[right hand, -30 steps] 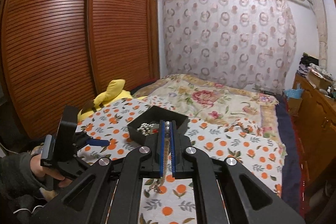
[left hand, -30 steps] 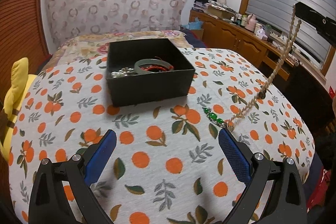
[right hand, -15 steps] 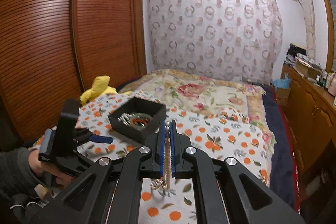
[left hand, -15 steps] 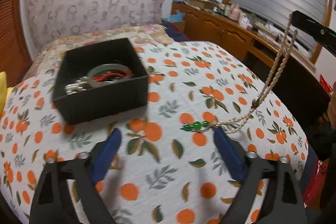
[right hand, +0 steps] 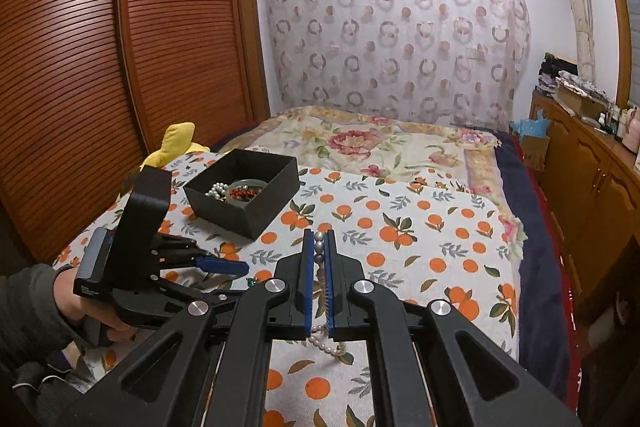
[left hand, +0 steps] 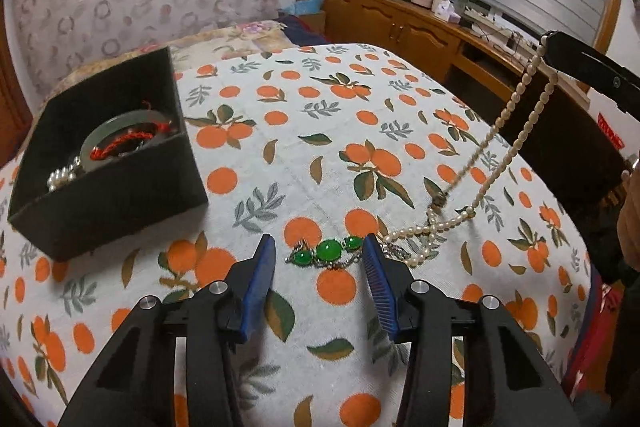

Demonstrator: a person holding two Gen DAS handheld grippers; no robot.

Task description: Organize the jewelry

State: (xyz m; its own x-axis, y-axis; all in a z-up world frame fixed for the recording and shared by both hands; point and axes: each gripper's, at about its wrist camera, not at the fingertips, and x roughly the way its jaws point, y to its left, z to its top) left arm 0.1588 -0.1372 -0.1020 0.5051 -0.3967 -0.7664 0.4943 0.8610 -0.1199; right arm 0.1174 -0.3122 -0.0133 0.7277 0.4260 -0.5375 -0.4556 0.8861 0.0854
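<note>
A green-stone bracelet [left hand: 324, 251] lies on the orange-print cloth [left hand: 320, 131]. My left gripper [left hand: 320, 257] is open, low over the cloth, its blue pads on either side of the bracelet. My right gripper [right hand: 319, 247] is shut on a pearl necklace [left hand: 516, 115] and holds its top up at the right; the lower loop [left hand: 420, 231] rests on the cloth beside the bracelet. A black box [left hand: 100, 155] at the left holds a jade bangle [left hand: 120, 139], a red cord and silver beads. The box [right hand: 244, 191] also shows in the right wrist view.
A yellow plush toy [right hand: 176, 143] lies at the cloth's left edge. A wooden dresser [left hand: 400, 27] with clutter stands behind at the right. A floral bedspread [right hand: 372, 147] lies beyond the box. The wardrobe [right hand: 120, 67] is to the left.
My left gripper has moved forward and right, away from the box, down to the green bracelet, and its jaws have narrowed around it. The right gripper still holds the necklace up.
</note>
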